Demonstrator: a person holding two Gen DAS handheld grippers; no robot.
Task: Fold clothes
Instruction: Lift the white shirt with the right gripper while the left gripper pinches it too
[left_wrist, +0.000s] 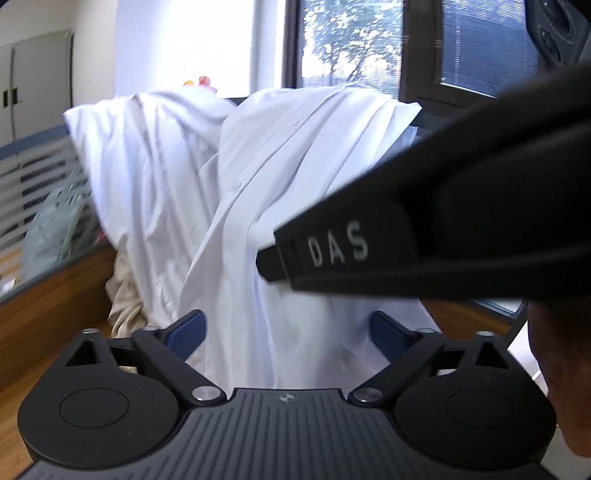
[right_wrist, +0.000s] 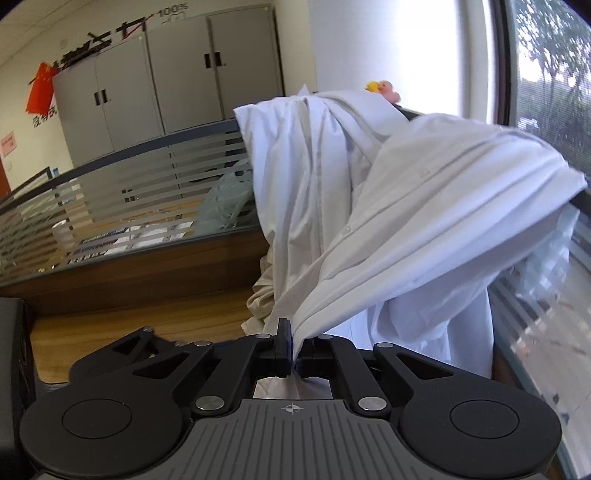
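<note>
Bottom centre, the right claw (right_wrist: 294, 350) is clamped on a white shirt (right_wrist: 424, 206), pulling it taut, likely to free it. The left claw (left_wrist: 288, 328) gapes around hanging cloth. Beyond, the shirt drapes over a partition (right_wrist: 147, 177).

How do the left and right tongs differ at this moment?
The left tongs are open, their blue pads spread either side of the white shirt, gripping nothing. The right tongs are shut, pinching a gathered bunch of the shirt, which pulls taut from the draped pile. In the left view, the right tongs' finger marked DAS crosses in front. Both point at the same shirt over the wooden desk.
</note>
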